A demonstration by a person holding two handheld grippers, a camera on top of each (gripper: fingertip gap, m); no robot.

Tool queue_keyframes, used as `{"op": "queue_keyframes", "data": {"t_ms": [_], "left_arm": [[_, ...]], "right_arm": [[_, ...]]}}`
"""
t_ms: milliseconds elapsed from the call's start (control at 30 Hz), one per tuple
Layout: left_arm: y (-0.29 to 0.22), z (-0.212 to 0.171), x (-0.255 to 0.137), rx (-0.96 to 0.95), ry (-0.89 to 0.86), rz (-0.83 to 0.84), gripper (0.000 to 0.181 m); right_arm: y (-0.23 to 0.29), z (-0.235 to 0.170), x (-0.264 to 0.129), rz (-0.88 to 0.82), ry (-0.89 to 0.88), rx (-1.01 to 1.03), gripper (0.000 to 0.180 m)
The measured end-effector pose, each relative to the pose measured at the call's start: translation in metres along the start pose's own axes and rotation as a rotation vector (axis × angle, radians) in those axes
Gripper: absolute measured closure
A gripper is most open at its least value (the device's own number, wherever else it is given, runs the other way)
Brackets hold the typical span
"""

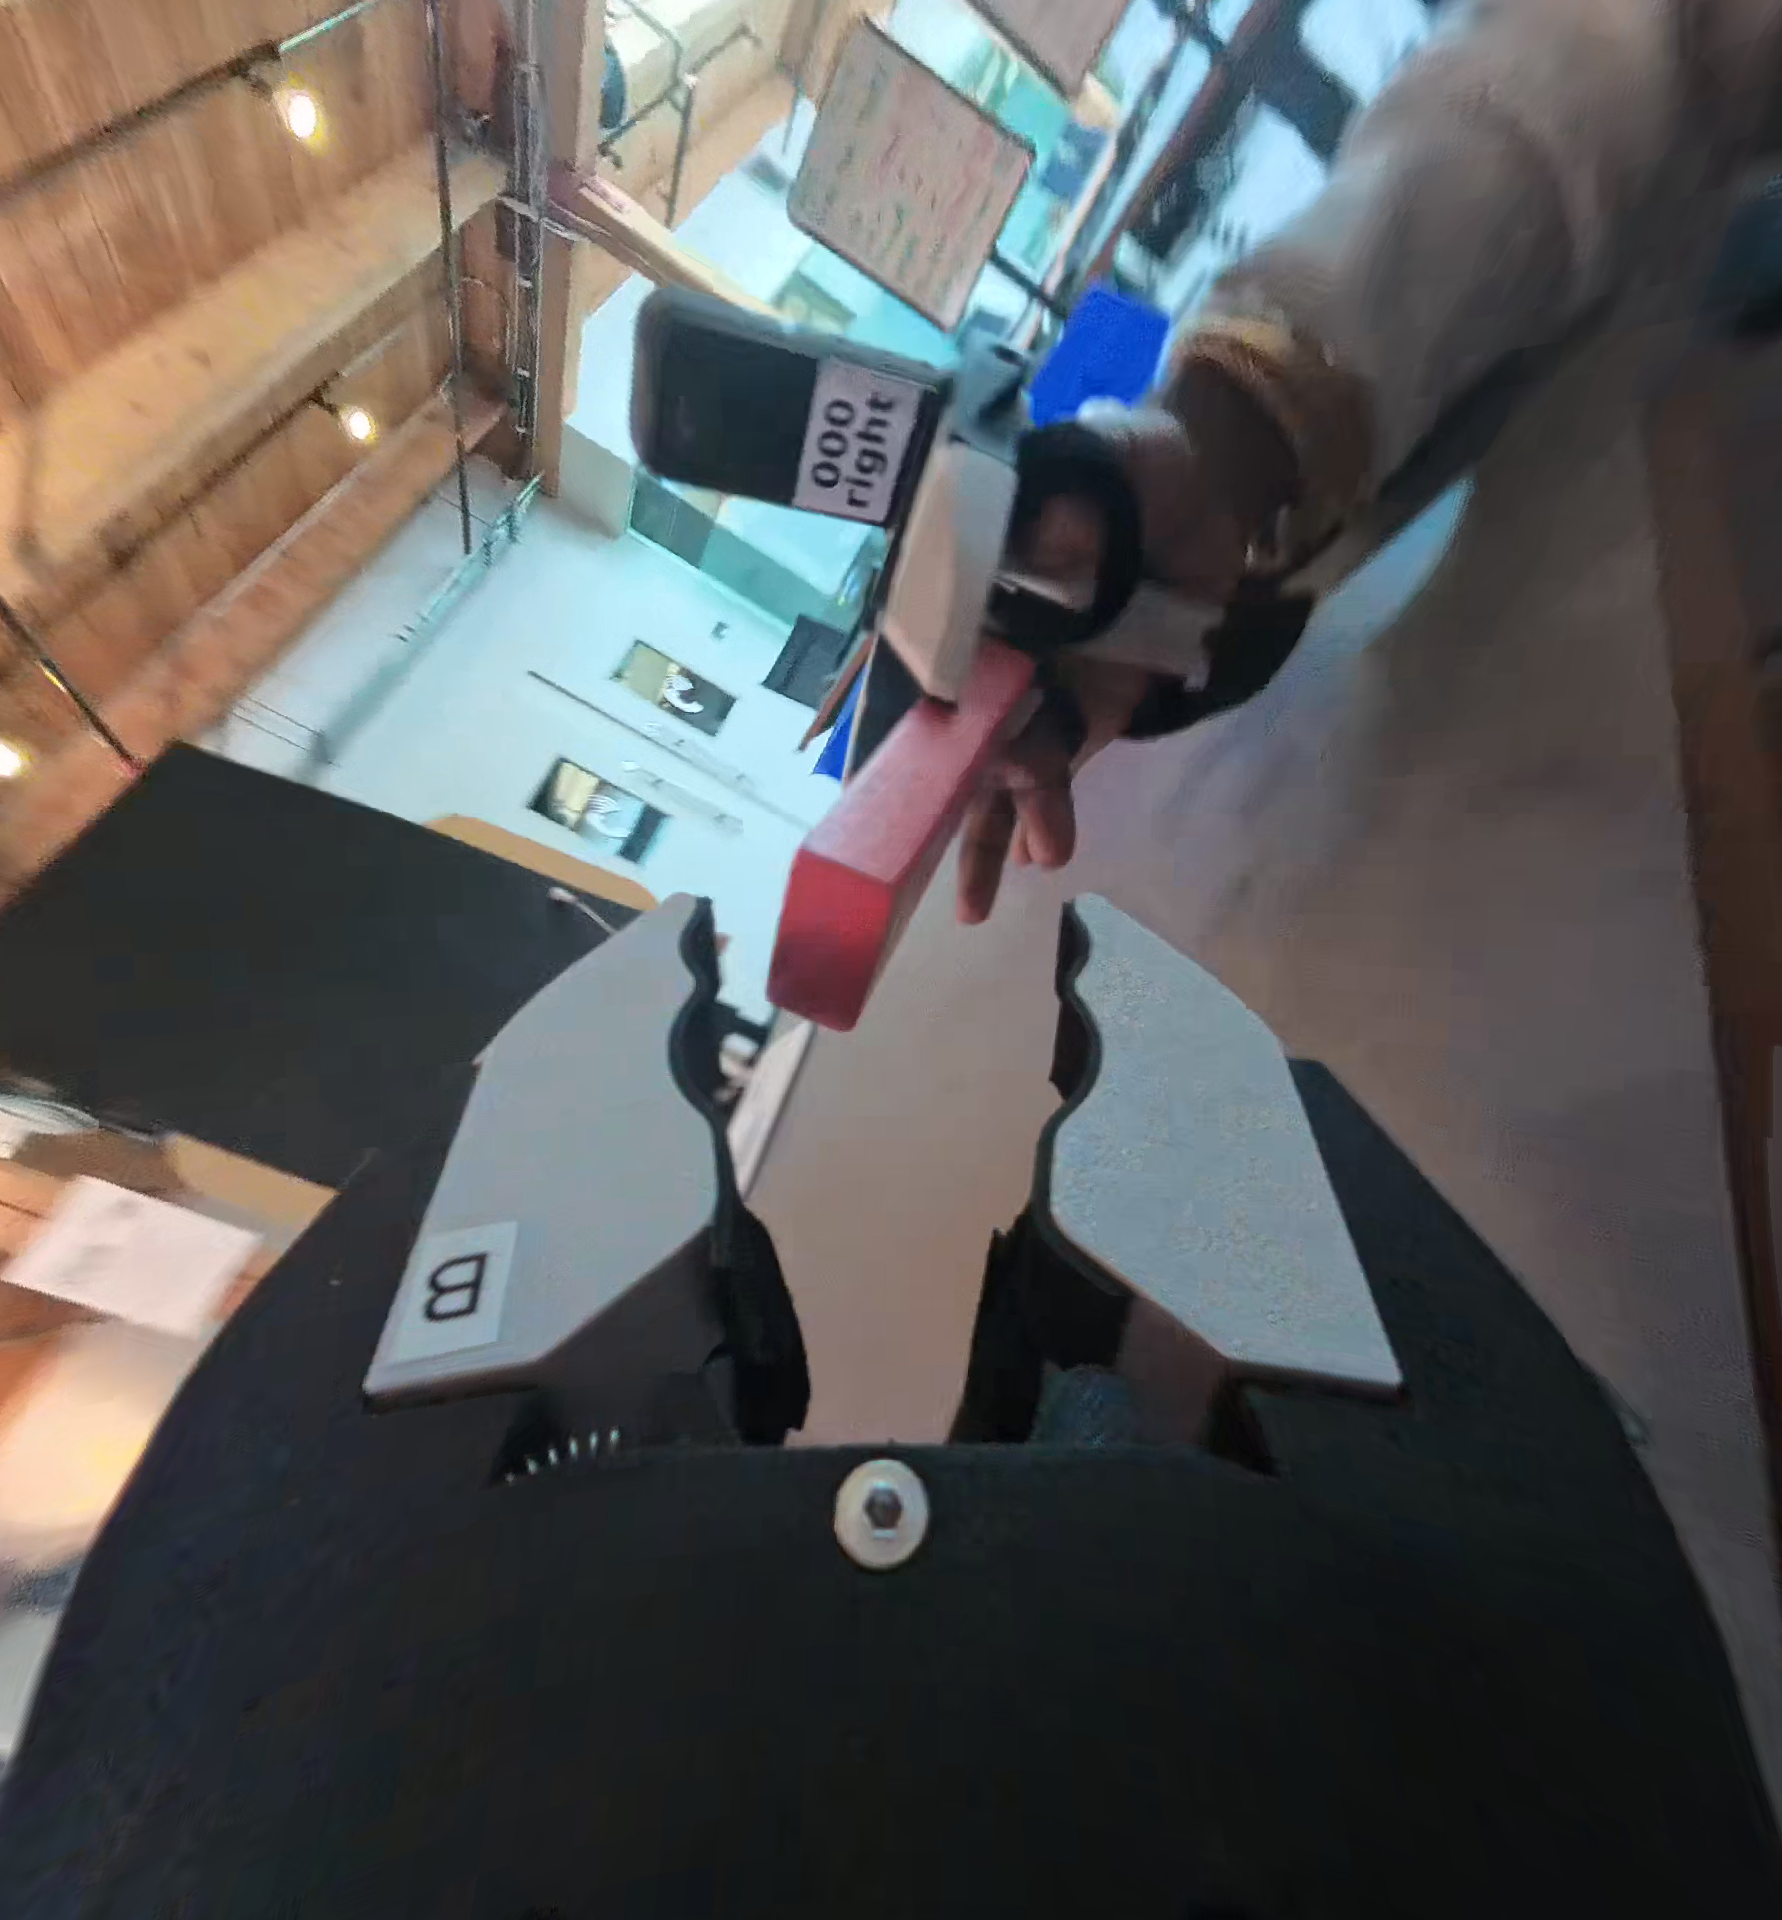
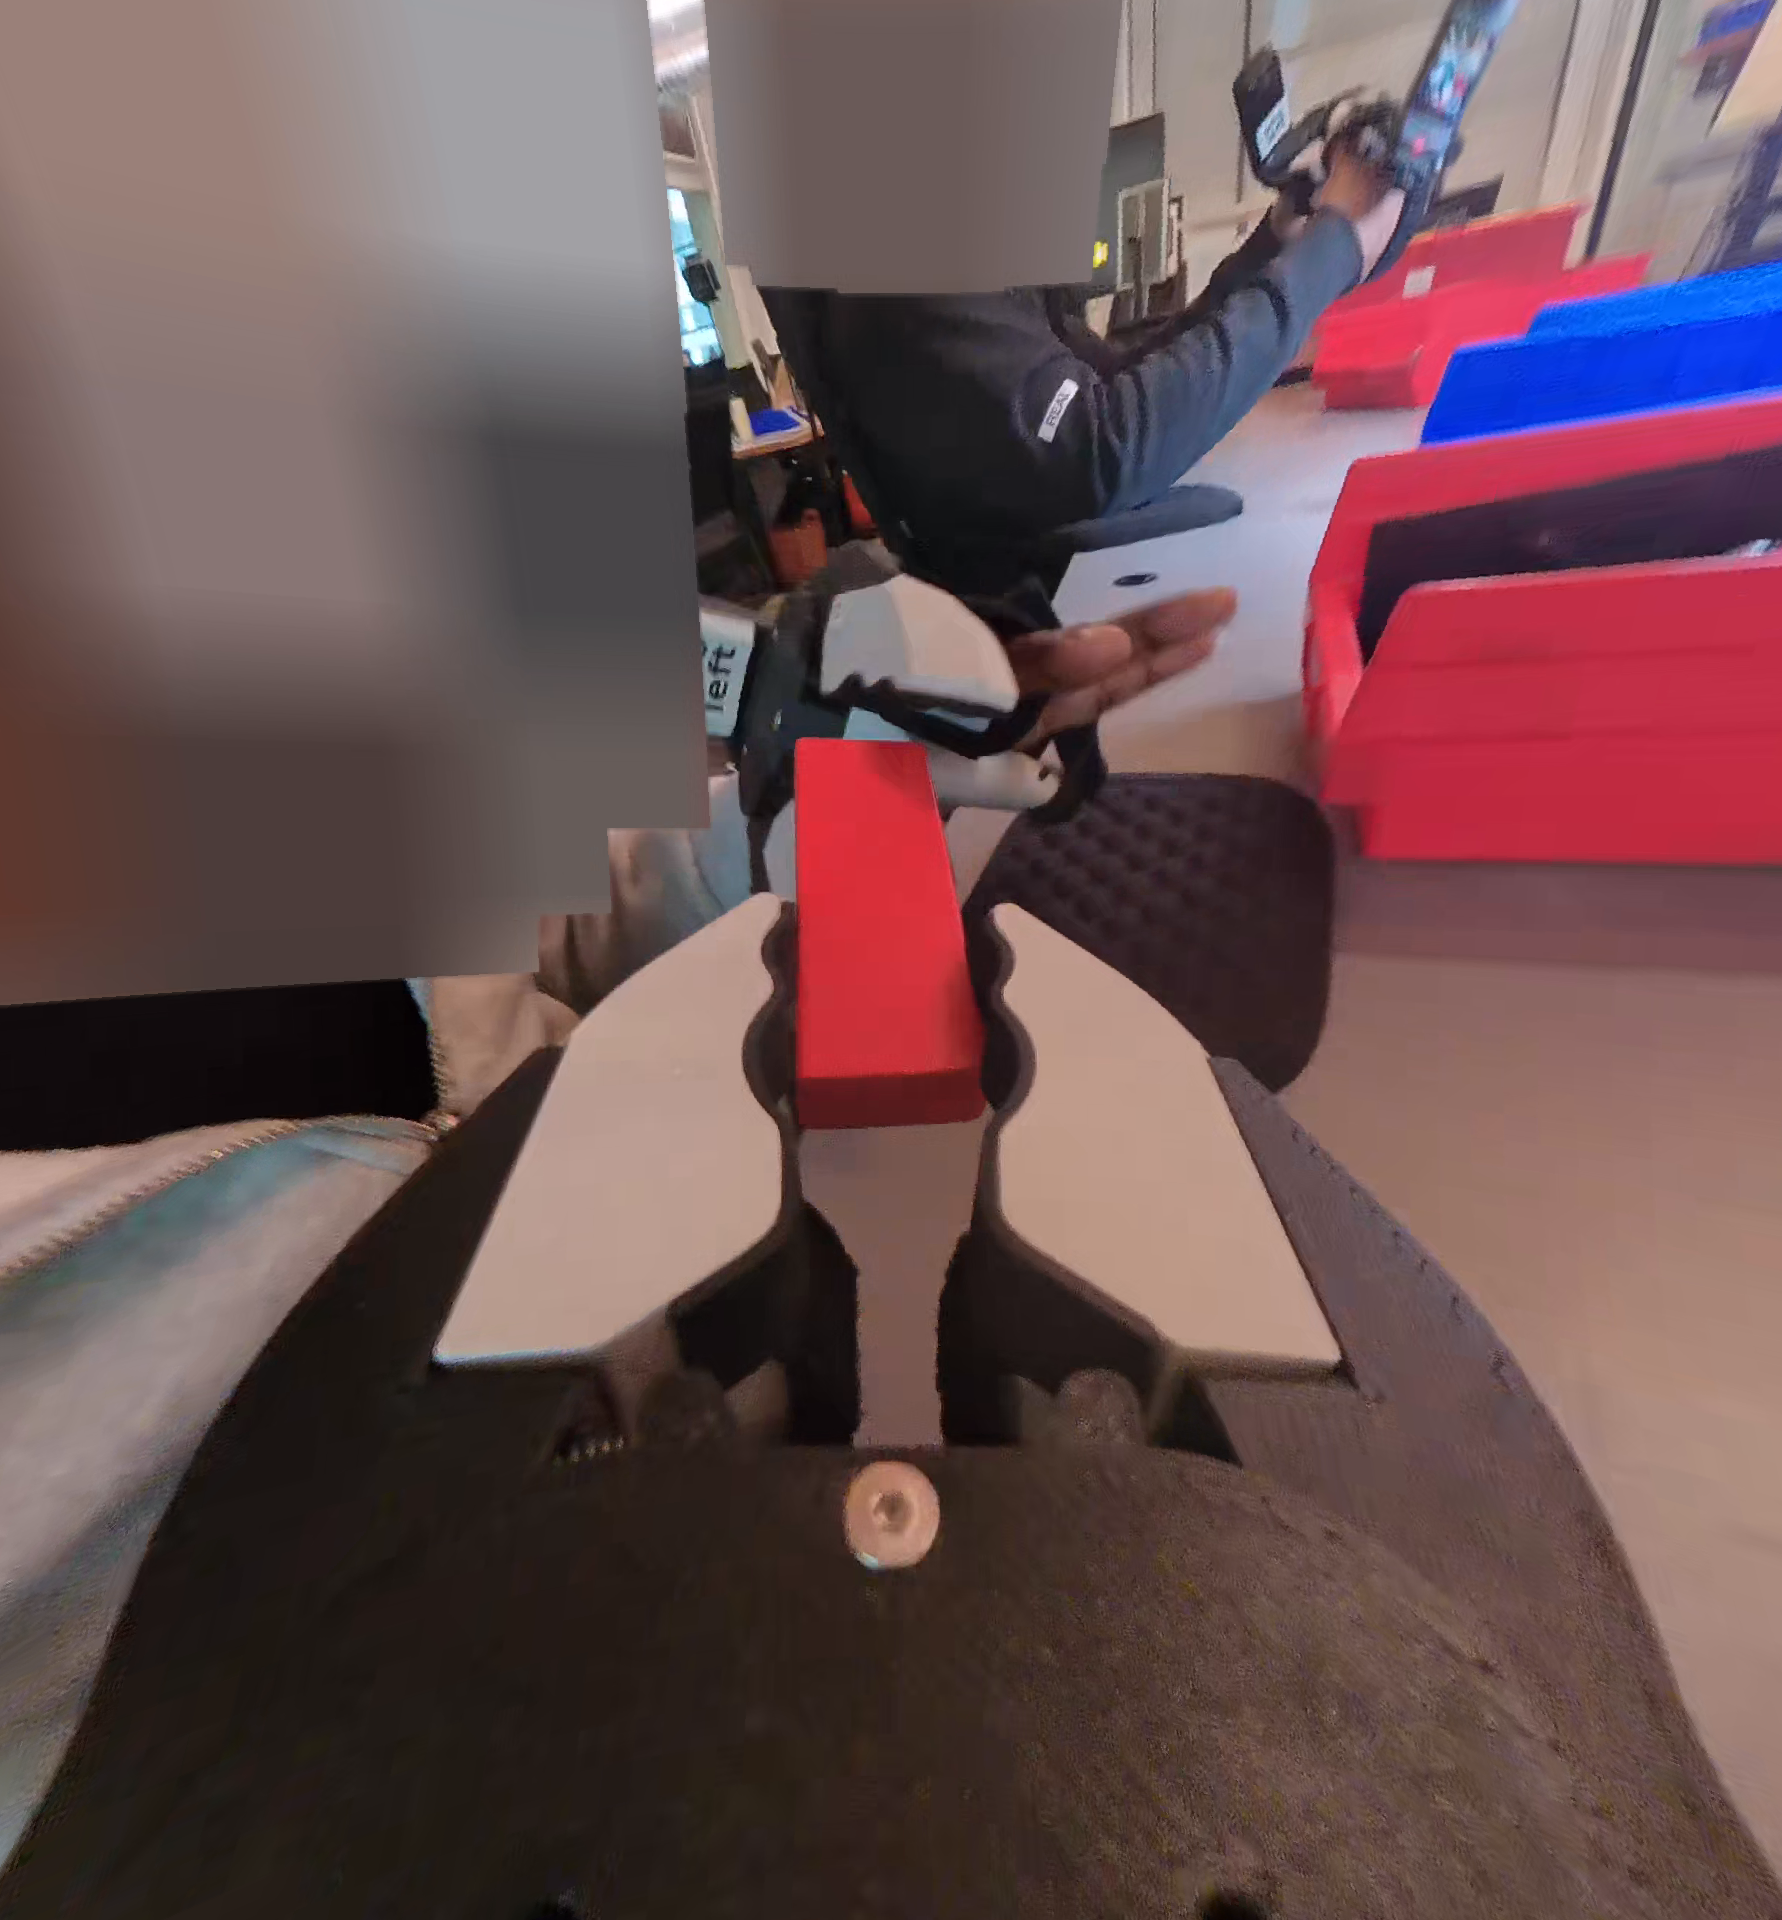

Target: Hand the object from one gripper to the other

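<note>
grey table (image 2: 1489, 1195), red bins (image 2: 1593, 707), wooden ceiling (image 1: 139, 260)

**Red block held out toward spread fingers**

The left gripper (image 1: 882, 935) sits with its two grey fingers (image 1: 596, 1132) spread wide, nothing between them. Just beyond the fingertips hangs the near end of a long red block (image 1: 866, 883), tilted and pointing down toward the gap, apart from both fingers. The block's far end is clamped in the right gripper (image 1: 954, 686), held by a hand (image 1: 1251, 488) in a pale sleeve (image 1: 1552, 208). A black camera (image 1: 741, 416) with a white sticker is mounted on that gripper. A black table (image 1: 243, 935) lies at the left.
</note>
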State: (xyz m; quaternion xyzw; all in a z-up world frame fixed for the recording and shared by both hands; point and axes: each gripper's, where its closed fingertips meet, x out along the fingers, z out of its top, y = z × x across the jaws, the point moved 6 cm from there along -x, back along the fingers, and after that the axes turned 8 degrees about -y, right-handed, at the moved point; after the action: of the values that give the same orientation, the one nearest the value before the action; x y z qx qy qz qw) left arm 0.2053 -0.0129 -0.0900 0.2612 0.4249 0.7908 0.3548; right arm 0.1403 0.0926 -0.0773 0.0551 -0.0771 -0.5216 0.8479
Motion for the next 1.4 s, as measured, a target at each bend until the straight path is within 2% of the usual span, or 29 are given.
{"op": "queue_keyframes", "data": {"t_ms": [67,100,167,267,333,433,533,600,633,733,800,833,933,1033,1100,1267,1367,1400], "left_arm": [[-0.003,0.002,0.003,0.073,0.027,-0.019,0.137],[-0.003,0.003,0.004,0.067,0.020,-0.013,0.153],[-0.005,0.001,0.003,-0.003,0.029,-0.066,0.163],[-0.002,-0.001,0.001,-0.168,0.006,-0.078,0.164],[0.002,-0.001,-0.001,-0.310,-0.032,-0.081,0.165],[0.005,-0.002,-0.005,-0.412,-0.067,-0.092,0.165],[0.004,0.002,-0.005,-0.466,-0.107,-0.123,0.165],[0.002,0.003,-0.004,-0.474,-0.114,-0.138,0.165],[0.002,0.003,-0.004,-0.478,-0.118,-0.137,0.164],[0.007,0.004,-0.003,-0.448,-0.157,-0.053,0.152],[0.012,0.004,-0.003,-0.312,-0.153,0.064,0.118],[0.011,0.003,-0.003,-0.211,-0.121,0.084,0.112],[0.006,-0.001,0.000,0.013,0.008,0.060,0.108],[0.001,0.001,0.004,0.038,0.000,0.035,0.120],[0.003,0.001,0.004,-0.009,-0.007,0.048,0.144],[0.005,-0.003,-0.001,-0.192,0.010,-0.009,0.147],[0.009,-0.001,-0.003,-0.336,-0.036,-0.012,0.147],[0.010,-0.002,-0.004,-0.370,-0.043,-0.020,0.147]], "right_arm": [[-0.003,-0.002,0.000,0.023,0.004,0.108,0.147],[-0.003,-0.003,0.000,0.034,0.011,0.147,0.147],[-0.004,-0.005,0.000,0.039,0.028,0.187,0.147],[-0.004,-0.001,0.000,0.039,-0.006,0.158,0.142],[0.001,0.005,0.000,0.038,-0.078,0.035,0.121],[0.011,0.007,0.001,-0.012,-0.119,-0.314,0.117],[0.017,0.003,0.004,-0.049,-0.107,-0.562,0.136],[0.019,0.000,0.005,-0.049,-0.075,-0.606,0.159],[0.018,-0.001,0.005,-0.052,-0.057,-0.610,0.160],[0.016,0.003,0.002,-0.044,-0.039,-0.465,0.163],[0.008,0.006,-0.001,-0.047,-0.061,-0.257,0.164],[0.002,0.007,-0.003,-0.047,-0.067,-0.141,0.164],[-0.009,0.007,-0.007,-0.011,-0.093,0.160,0.164],[-0.013,0.001,-0.006,0.031,-0.073,0.345,0.164],[-0.013,-0.001,-0.005,0.044,-0.056,0.387,0.163],[-0.012,-0.004,-0.002,0.038,-0.025,0.370,0.160],[-0.008,0.000,0.002,-0.004,-0.060,0.170,0.109],[-0.005,0.001,0.002,-0.023,-0.065,0.053,0.103]]}}
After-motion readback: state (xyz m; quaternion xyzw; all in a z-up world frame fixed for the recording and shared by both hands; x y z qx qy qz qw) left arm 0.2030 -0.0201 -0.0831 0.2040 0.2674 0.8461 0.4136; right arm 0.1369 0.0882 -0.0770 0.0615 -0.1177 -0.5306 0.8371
